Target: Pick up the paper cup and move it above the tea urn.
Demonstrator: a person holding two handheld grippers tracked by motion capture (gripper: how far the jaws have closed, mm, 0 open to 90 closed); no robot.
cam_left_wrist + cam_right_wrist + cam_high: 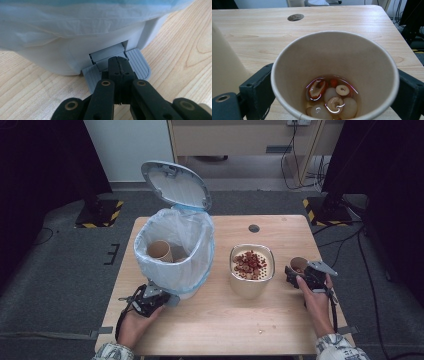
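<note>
A white pedal bin (175,270) lined with a white bag stands on the left of the table, its lid (175,185) raised. Inside it lies a paper cup (160,251). My left gripper (119,62) is shut with nothing in it, and its tips rest on the bin's grey pedal (141,65). At the right, my right gripper (298,271) is shut on a second paper cup (334,55), one black finger (257,87) on each side. That cup is upright and holds a little liquid with red and pale fruit pieces (329,96).
Between the bin and the held cup stands a beige container (252,289) topped by a strainer with red bits (250,264). The wooden table (225,320) has a round hole (254,228) near its far edge. Dark stands and cables sit on the floor beyond.
</note>
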